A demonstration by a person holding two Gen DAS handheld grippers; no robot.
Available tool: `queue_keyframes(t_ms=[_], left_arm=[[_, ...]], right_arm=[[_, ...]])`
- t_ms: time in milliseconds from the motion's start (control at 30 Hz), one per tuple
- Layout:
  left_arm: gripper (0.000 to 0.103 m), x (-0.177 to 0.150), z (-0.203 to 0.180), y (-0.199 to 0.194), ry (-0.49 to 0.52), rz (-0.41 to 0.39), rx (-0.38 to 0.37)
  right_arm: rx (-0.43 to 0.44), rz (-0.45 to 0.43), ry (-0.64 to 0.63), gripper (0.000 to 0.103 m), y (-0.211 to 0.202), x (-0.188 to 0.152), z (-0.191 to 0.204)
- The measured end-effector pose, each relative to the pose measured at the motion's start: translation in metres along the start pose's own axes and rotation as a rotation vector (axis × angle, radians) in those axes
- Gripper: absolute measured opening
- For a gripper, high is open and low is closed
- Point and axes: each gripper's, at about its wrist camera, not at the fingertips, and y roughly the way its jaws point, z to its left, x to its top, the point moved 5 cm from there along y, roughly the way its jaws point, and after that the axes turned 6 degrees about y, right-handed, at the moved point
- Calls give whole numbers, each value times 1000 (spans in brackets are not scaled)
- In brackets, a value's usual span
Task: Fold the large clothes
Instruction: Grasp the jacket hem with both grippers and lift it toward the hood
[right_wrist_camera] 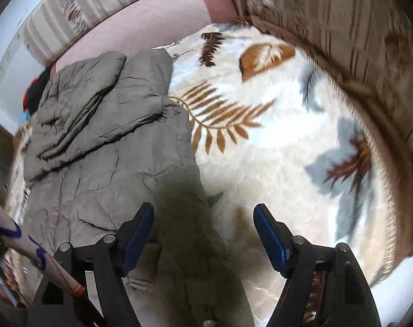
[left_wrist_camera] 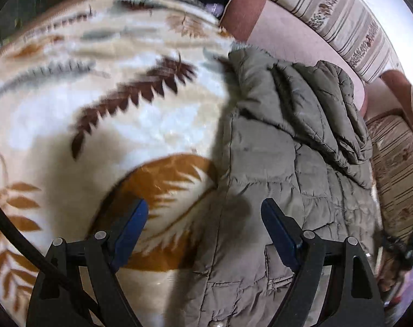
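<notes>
olive jacket (left_wrist_camera: 288,163) lies under left gripper (left_wrist_camera: 205,218) and right gripper (right_wrist_camera: 203,222), both spread wide, empty

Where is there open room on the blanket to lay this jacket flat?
The leaf-print blanket is bare between the olive quilted jacket and the striped sofa cushion. In the left wrist view it is also bare beyond the jacket's other edge. Where the jacket lies folded is crowded.
</notes>
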Motion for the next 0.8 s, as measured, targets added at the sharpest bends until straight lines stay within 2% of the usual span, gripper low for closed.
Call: queue_keyframes(t_ms=[67,200,333,533,667,800], left_arm=[[84,-4,4,11,-34,38,-41],[84,-10,3,12,-45,39,-79],[84,-30,-9,12,-61,91,-242],[84,-72,-25,-1,-75,101,-397],[84,-94,-28,-9,-103,108,-458],[84,-109,-34,-15,-88,118,-487]], right_arm=[[39,15,23,80,6,-2,0],[122,60,61,80,19,-7,-1],[208,88,107,80,25,-14,-3],[360,181,148,80,21,-31,-6],[431,215,173,80,12,-51,-14],[458,236,166,80,2,-71,-21]])
